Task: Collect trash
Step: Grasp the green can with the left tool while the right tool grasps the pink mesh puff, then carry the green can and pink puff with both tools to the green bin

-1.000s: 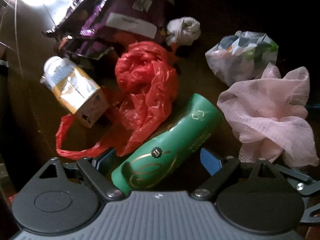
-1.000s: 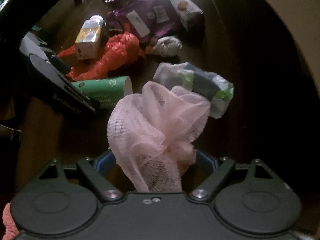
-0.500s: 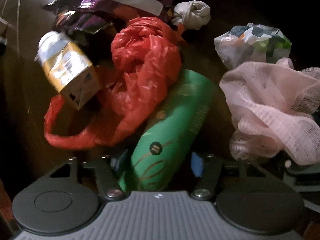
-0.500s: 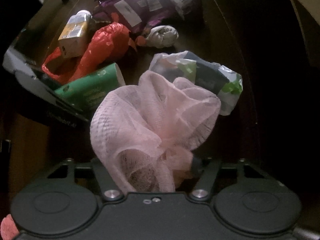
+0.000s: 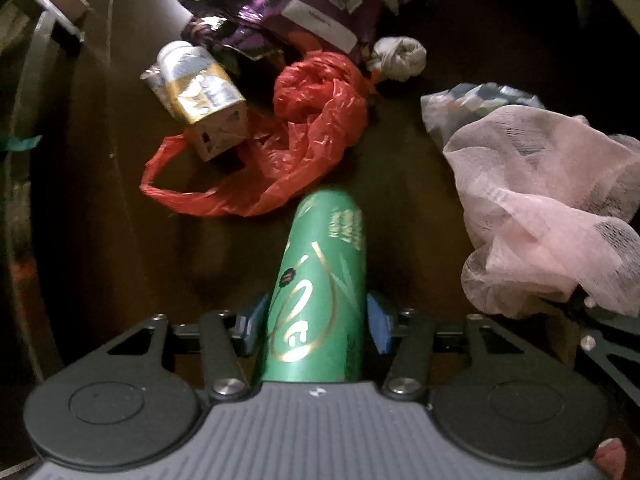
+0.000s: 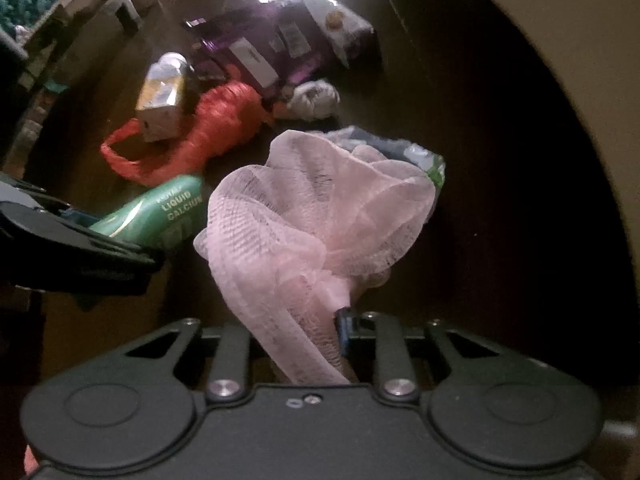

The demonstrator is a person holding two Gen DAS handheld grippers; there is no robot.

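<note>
Left gripper (image 5: 316,330): fingers closing, blue pads pressing on green bottle (image 5: 320,300). Right gripper (image 6: 298,332): fingers closing, pinching pink mesh sponge (image 6: 316,216). Red bag (image 5: 304,136) lies beyond.

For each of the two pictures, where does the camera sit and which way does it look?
Left wrist: sits on the left gripper, looking down its jaws, closing on the green tube; a fingertip shows bottom right.
Right wrist: sits on the right gripper, looking down and forward; its jaws are closing on the pink mesh sponge.
Shared: tube, sponge, red plastic bag, yellow carton, purple packets; each view shows the other gripper.
</note>
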